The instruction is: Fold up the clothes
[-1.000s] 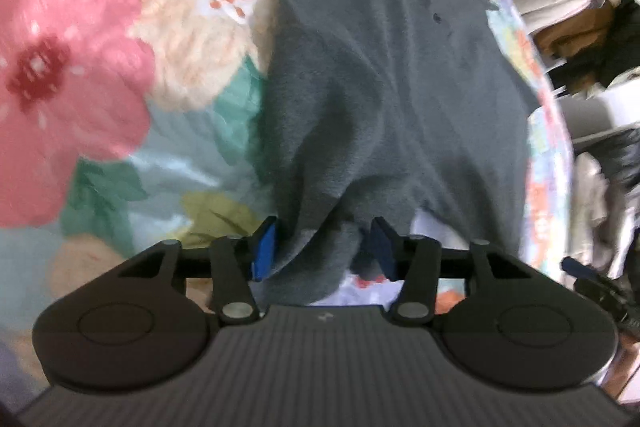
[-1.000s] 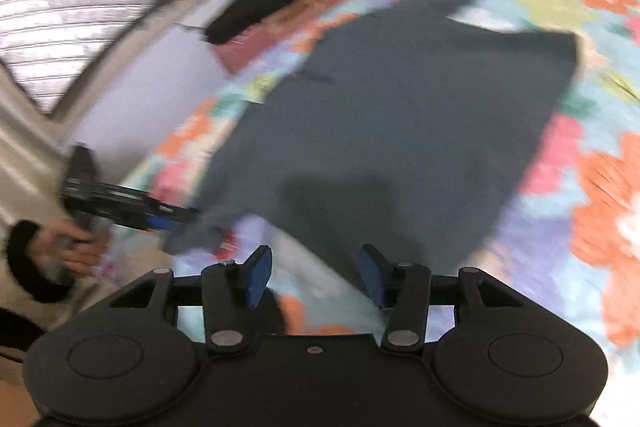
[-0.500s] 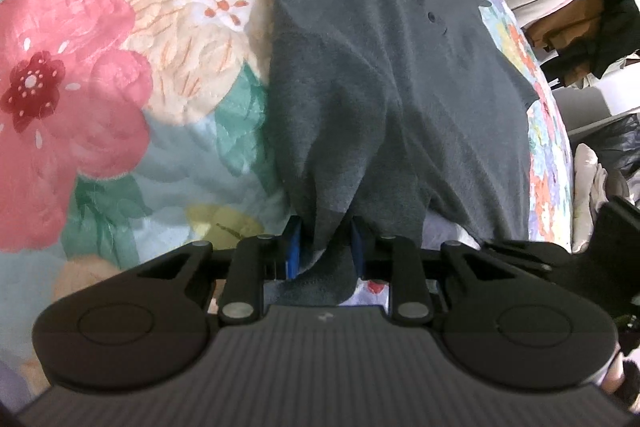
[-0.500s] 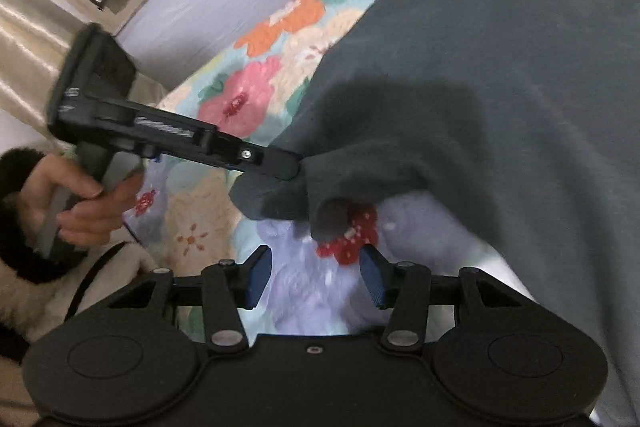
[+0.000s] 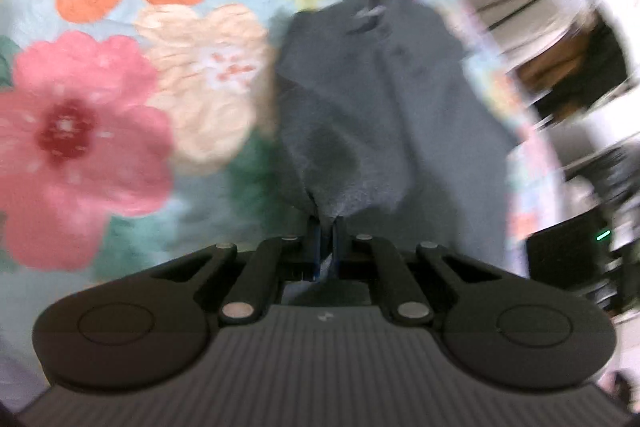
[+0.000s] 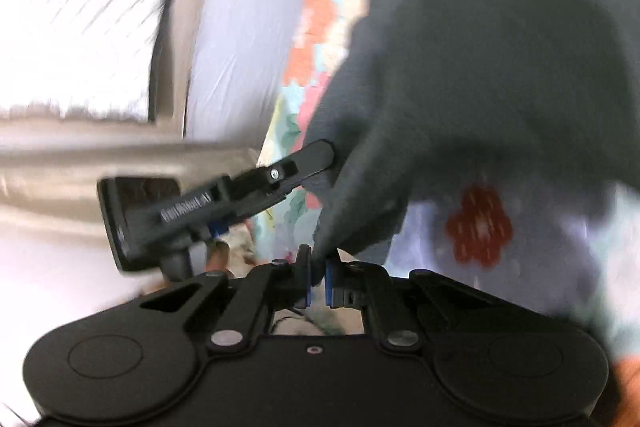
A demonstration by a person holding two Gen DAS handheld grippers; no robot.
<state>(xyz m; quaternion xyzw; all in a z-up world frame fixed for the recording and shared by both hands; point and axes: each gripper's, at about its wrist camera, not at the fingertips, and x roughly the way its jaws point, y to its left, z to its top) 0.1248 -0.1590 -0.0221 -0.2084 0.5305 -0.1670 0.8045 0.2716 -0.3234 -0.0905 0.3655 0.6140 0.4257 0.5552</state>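
Observation:
A dark grey buttoned sweater (image 5: 384,99) lies lengthwise on a flowered bedspread (image 5: 100,115), collar at the far end. My left gripper (image 5: 327,227) is shut on the sweater's near hem, which is lifted off the bed. In the right wrist view the same sweater (image 6: 480,75) hangs up from the bed, and my right gripper (image 6: 317,269) is shut on a corner of its hem. The left gripper (image 6: 312,163) shows there too, pinching the hem to the left. Both views are motion-blurred.
The bedspread (image 6: 320,39) ends at a pale wall (image 6: 240,39) on the left of the right wrist view. A clothes rack with hanging garments (image 5: 576,67) stands beyond the bed's right edge. A dark box with a green light (image 5: 568,255) is at the right.
Both grippers went from open to shut on the sweater's near hem. The hem has come up off the bed, and both cameras are moving.

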